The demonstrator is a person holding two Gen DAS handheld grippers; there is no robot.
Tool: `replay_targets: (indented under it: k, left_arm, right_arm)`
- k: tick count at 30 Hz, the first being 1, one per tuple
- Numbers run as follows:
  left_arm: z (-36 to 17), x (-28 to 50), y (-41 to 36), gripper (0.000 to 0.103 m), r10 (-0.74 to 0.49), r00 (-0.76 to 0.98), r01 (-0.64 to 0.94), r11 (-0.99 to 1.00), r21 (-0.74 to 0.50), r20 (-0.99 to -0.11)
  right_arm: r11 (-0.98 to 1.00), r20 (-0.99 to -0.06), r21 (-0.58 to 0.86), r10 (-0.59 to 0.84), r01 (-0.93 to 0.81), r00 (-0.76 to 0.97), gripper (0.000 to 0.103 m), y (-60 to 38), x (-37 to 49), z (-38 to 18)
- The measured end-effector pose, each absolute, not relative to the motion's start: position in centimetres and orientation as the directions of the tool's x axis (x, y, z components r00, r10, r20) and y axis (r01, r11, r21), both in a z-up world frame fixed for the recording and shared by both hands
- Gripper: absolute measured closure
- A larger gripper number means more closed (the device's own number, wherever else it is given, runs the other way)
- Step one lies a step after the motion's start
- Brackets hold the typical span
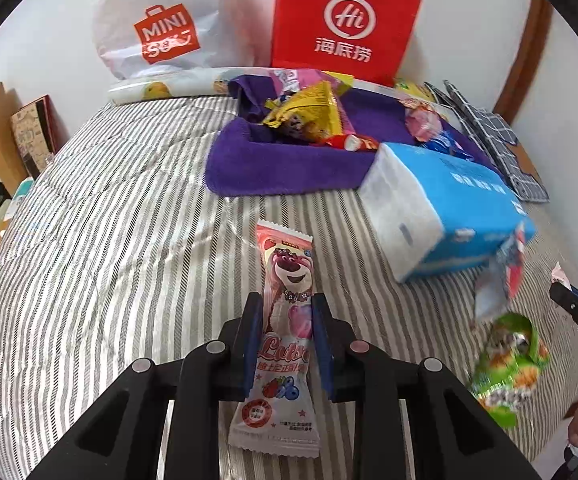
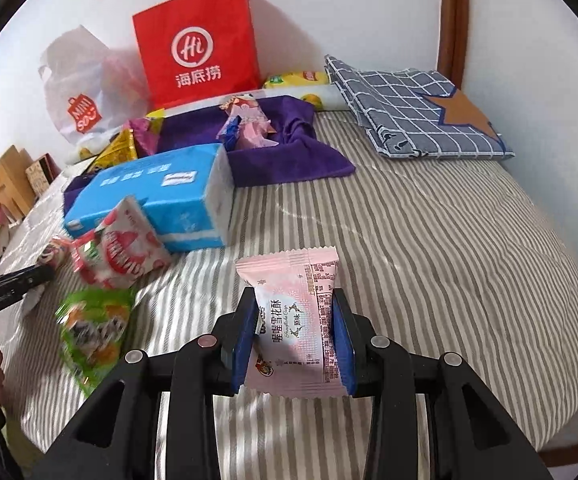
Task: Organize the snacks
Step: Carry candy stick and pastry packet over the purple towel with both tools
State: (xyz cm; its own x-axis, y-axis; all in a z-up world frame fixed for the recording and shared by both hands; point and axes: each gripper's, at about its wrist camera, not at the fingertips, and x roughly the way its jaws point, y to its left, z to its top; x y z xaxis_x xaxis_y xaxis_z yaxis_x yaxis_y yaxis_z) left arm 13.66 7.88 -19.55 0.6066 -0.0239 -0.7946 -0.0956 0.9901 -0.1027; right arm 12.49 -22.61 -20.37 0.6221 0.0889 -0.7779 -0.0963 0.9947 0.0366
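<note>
Striped bedding point(image 1: 109, 208) lies beneath both grippers: left gripper point(image 1: 287, 320) clenches the bear-print snack point(image 1: 287, 320), right gripper point(image 2: 295, 320) the pink pastry packet point(image 2: 295, 320); both likely light, crinkly, slippery, so mid-body holds suit.

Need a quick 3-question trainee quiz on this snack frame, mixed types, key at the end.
1. True or false: both grippers hold a snack packet.
2. Which packet does the left gripper hold? A) green snack packet B) pink bear packet C) blue tissue pack
3. Fill in: behind the purple cloth, against the wall, stands a red paper ____.

Key:
1. True; the right gripper is clamped on a pale pink packet.
2. B
3. bag
</note>
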Motion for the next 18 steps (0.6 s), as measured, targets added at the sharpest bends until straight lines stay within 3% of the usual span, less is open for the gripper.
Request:
replay_targets:
  k: [9, 18]
  left_arm:
    - [-19.9, 14.1, 8.6, 0.078, -0.039, 0.624, -0.141, 0.977, -0.162, -0.780]
    - [-20.0, 14.2, 8.5, 0.077, -0.035, 0.621, -0.139, 0.978, -0.154, -0.783]
  right_arm:
    - [0.995, -0.796, -0.050, 0.016, -0.092, 0.606, 0.067, -21.5, 16.3, -22.2]
    - [0.993, -0.808, -0.008, 0.063, -0.118, 0.585, 0.066, -21.5, 16.8, -22.9]
